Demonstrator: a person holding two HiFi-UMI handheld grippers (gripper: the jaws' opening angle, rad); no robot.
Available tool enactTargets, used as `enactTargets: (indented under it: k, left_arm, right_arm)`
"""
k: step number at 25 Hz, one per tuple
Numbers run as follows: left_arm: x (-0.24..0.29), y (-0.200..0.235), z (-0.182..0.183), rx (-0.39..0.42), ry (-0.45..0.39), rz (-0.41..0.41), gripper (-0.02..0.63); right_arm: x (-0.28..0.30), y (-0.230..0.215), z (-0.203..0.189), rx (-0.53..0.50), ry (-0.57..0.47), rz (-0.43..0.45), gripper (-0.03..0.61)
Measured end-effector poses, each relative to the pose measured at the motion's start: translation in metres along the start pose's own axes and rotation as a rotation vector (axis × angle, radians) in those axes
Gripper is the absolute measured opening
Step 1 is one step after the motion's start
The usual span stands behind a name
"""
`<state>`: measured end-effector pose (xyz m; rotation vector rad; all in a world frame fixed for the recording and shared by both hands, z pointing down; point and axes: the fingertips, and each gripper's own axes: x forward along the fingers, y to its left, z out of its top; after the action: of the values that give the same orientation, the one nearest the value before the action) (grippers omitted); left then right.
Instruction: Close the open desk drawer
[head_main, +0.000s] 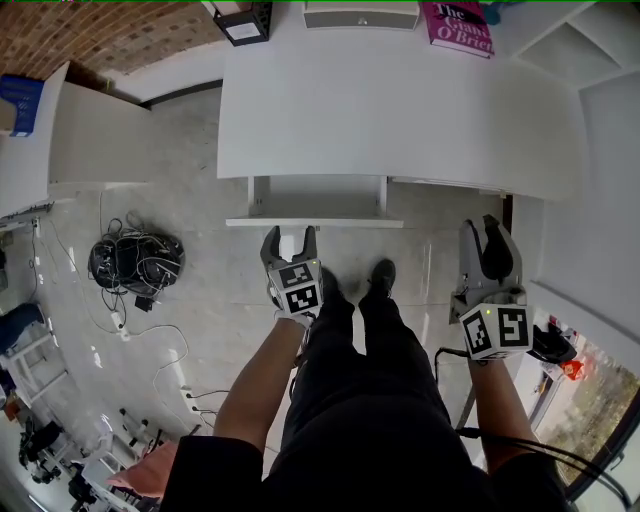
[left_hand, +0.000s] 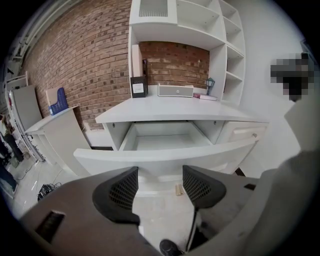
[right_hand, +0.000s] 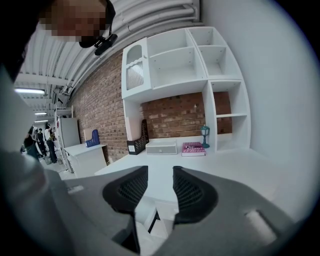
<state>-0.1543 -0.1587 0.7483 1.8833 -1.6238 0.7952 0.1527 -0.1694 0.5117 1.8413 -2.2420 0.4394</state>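
**Left gripper lined up with the open drawer**

The left gripper (head_main: 289, 234) is shown with its jaws wide apart and empty. It is aimed down at the front of the drawer (head_main: 315, 222), presumably so that the panel can be pushed rather than grasped. The drawer is seen pulled out from beneath the counter (head_main: 400, 110), just ahead of the jaws. The right gripper (head_main: 482, 236), likewise parted and empty, is held aside near the counter edge with its forearm extended almost level.

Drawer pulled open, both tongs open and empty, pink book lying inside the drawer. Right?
No: the pink book lies at the back of the desk top, as the head view shows. The drawer is open; left tongs and right tongs are open and empty.
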Motion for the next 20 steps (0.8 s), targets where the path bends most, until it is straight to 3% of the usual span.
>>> enactTargets:
  k: [20]
  left_arm:
    - [0.052,0.003,0.051,0.000,-0.010,-0.002,0.275]
  right_arm:
    - [0.021,-0.015,0.013,0.012,-0.003,-0.041,0.150]
